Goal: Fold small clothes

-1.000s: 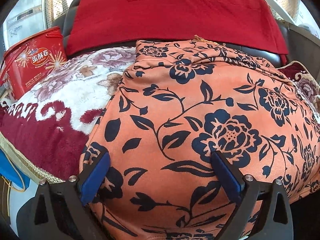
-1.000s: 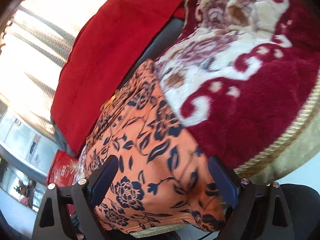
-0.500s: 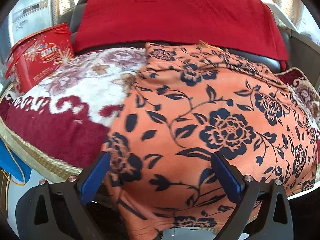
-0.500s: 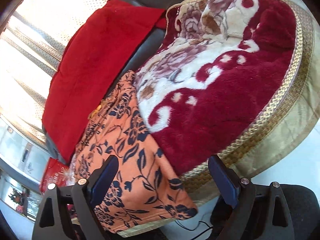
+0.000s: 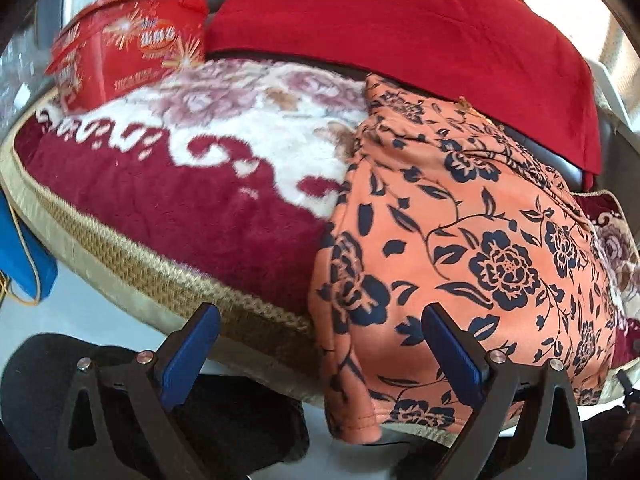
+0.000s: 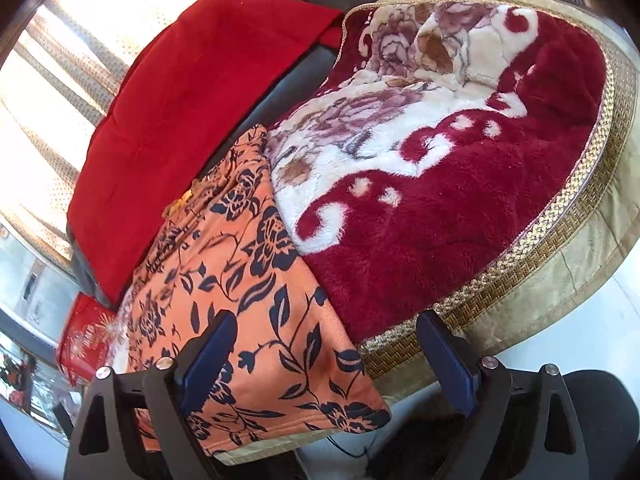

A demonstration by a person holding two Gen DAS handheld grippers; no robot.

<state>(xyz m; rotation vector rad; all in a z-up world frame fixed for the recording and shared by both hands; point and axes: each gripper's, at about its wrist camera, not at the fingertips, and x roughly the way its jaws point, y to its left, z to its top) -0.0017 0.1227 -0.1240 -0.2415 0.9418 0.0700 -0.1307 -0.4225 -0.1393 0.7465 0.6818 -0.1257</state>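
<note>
An orange garment with dark blue flowers point(image 5: 460, 240) lies spread over a plush red and white floral cushion point(image 5: 200, 184), its near edge hanging over the cushion's gold-trimmed rim. It also shows in the right wrist view point(image 6: 248, 300). My left gripper point(image 5: 320, 356) is open and empty, held off the garment's near left edge. My right gripper point(image 6: 326, 360) is open and empty, just in front of the garment's near right corner and the cushion rim point(image 6: 480, 320).
A red blanket point(image 5: 400, 28) drapes over the dark seat back behind the cushion. A red printed tin point(image 5: 128, 64) stands at the cushion's far left. A blue bag point(image 5: 24, 264) hangs at the left. Pale floor lies below the rim.
Both grippers have pulled back from the garment. The left view shifted left, now showing more cushion and the rim. The right gripper backed off from over the garment toward the cushion's edge.
</note>
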